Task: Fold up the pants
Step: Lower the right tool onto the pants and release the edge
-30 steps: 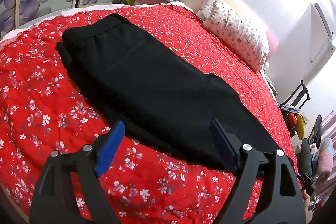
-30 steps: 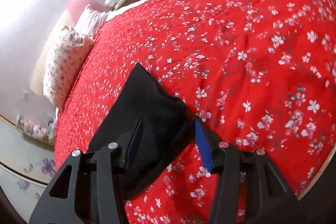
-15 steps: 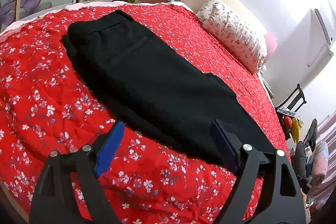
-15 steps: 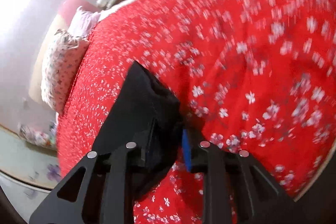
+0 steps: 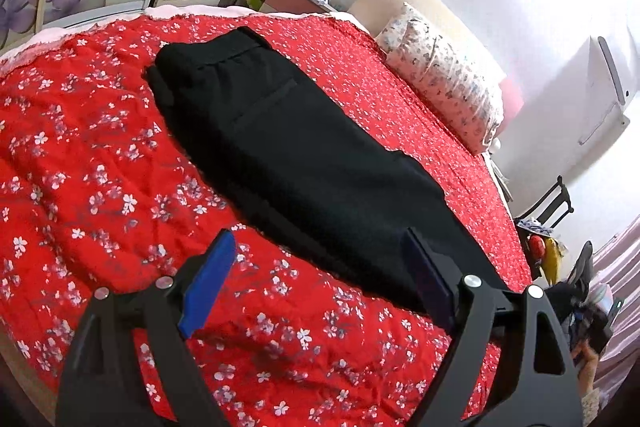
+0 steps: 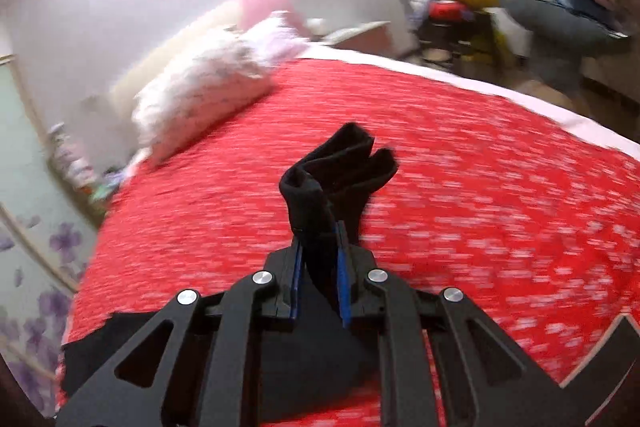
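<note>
the right gripper (image 6: 318,263) was closing, its fingers clenched on the black pants (image 5: 304,163) hem above the red floral bedspread (image 5: 100,187); the left gripper (image 5: 320,267) hung released, grasping nothing.

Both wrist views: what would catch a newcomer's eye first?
The black pants stretched across the red flowered bedspread dominate the left wrist view, the open left gripper over their near edge. In the right wrist view, the right gripper is closing on a bunched-up pant end.

Black pants (image 5: 304,163) are laid lengthwise on the red flowered bedspread (image 5: 92,187); the left tongs (image 5: 320,267) are held wide apart above their near edge.
</note>
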Available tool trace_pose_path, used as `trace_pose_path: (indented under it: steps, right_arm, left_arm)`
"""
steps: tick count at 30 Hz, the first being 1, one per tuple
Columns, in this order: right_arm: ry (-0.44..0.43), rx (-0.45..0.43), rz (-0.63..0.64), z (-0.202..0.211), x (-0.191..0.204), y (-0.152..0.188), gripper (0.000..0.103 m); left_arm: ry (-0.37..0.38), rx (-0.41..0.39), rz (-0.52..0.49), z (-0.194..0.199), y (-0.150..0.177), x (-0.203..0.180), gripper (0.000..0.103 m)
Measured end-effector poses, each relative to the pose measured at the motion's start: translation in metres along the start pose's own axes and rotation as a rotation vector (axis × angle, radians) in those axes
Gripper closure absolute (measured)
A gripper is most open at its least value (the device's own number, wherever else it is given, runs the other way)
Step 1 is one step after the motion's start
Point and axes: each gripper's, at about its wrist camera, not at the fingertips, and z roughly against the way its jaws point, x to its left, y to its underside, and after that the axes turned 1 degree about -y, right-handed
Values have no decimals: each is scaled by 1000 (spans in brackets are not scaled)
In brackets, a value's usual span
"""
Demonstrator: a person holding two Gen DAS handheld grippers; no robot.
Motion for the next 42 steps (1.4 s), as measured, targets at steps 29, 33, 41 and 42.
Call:
trace_pose_path:
  steps: [29,33,41,42]
  right_arm:
    - [-248,511,422,-131,256,230,88]
    - [-241,511,490,-128,260,232,87]
    - [-327,610,602,-119,266,243,54]
    - [-364,630,572,-116,265,239,50]
  left_arm:
    - [15,-2,-98,23,26,-8,15]
    - [13,2,-113,19,25,-11,15]
    - [16,10,-109,19,27,-9,15]
    - [15,9,-109,20,27,-9,15]
